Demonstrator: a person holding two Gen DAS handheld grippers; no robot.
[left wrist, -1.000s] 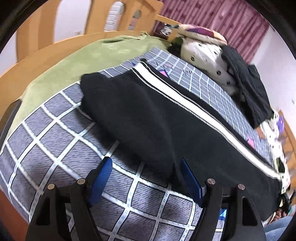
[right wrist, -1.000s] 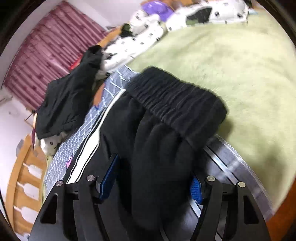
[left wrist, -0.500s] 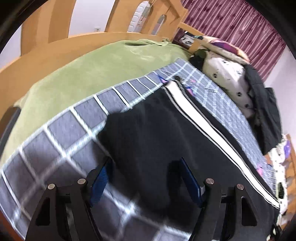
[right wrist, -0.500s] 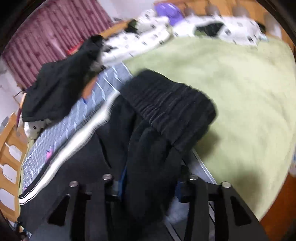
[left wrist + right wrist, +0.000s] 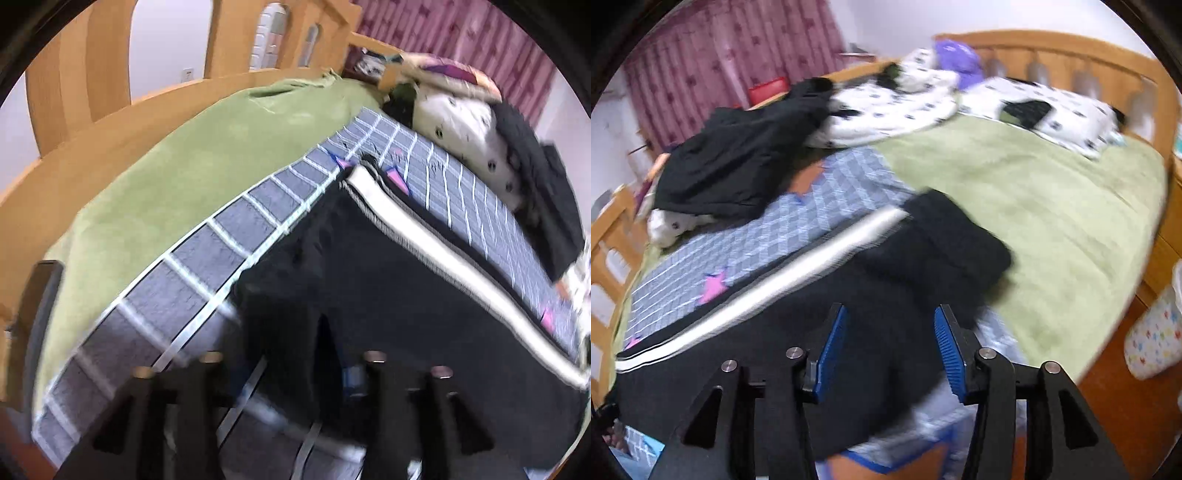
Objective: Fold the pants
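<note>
Green blanket (image 5: 1052,206), checked grey sheet (image 5: 207,273), spotted white bedding (image 5: 886,107), maroon curtain (image 5: 738,55).

The pants (image 5: 424,295) lie on a quilt (image 5: 192,295) at the near edge of the bed (image 5: 1071,40), their leg running off to the right in the left wrist view, the waistband (image 5: 956,240) reaching onto the blanket (image 5: 1052,206) in the right wrist view. The blanket lies beside the quilt, toward the headboard. Beyond the pants, a pile of bedding (image 5: 886,107) sits on the bed with a dark garment (image 5: 738,162) draped over it. A pillow (image 5: 1063,114) rests against the headboard behind the blanket
</note>
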